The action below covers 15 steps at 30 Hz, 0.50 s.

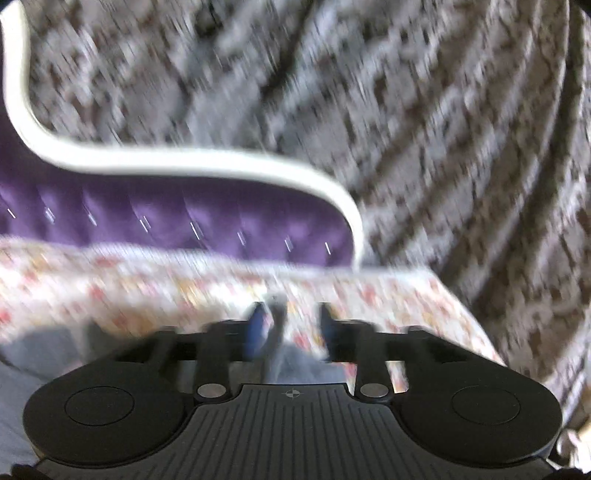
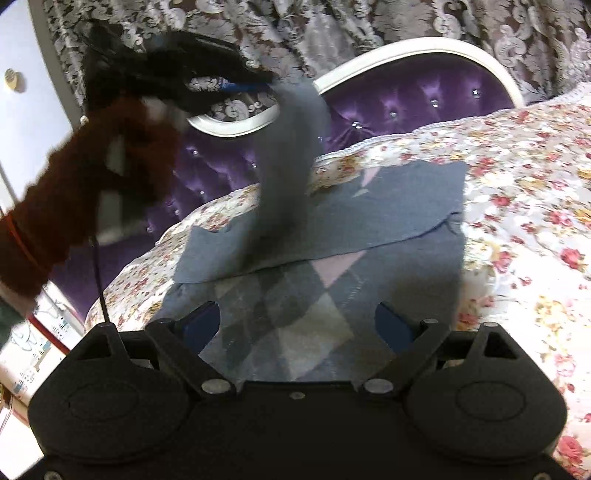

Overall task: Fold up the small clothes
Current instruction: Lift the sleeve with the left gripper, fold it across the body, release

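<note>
A grey sweater with a pink and grey argyle front (image 2: 332, 236) lies on the floral bedspread (image 2: 517, 206). Its sleeve (image 2: 291, 155) is lifted high in a blurred strip. My left gripper (image 2: 255, 83) is up at the far left of the right wrist view, shut on the sleeve's end. In the blurred left wrist view the left gripper (image 1: 291, 325) has grey cloth (image 1: 280, 350) between its blue pads. My right gripper (image 2: 299, 321) is open and empty, low over the sweater's near hem.
A purple tufted headboard with a white frame (image 2: 424, 48) stands behind the bed. Patterned curtains (image 2: 332, 22) hang behind it. A white cabinet door (image 2: 22, 96) is at the left. The bed edge (image 2: 122, 280) drops off at the left.
</note>
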Tool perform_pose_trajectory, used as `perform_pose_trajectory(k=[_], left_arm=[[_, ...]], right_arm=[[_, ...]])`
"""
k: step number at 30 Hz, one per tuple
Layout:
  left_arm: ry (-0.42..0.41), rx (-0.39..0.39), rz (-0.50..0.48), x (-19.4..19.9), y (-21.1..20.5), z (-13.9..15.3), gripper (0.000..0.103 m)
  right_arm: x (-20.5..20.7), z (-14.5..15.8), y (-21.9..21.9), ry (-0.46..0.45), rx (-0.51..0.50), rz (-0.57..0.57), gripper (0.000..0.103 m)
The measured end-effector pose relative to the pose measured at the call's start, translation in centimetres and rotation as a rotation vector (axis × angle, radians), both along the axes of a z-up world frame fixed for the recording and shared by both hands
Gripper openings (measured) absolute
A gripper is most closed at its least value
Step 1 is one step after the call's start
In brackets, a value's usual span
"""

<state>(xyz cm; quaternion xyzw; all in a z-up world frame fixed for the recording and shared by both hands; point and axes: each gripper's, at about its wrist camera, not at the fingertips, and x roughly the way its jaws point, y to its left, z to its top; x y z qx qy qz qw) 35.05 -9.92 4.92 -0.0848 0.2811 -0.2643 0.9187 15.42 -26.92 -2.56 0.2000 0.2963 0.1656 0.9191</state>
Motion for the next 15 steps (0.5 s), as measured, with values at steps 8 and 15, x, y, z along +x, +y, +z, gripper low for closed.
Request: perform_pose_trajectory(k=[8,15], left_arm=[[-0.03,0.055,0.009,-2.6,4.1,-0.8,0.049],[0.024,0.227,0.213,-2.4,12.5,-4.5,0.049]], right_arm=[[0.9,0.1,-1.2,-0.002,-0.029,-0.024,0.092],[3.6,0.9,-1.8,-0.035,-0.078,-0.045,0.092]])
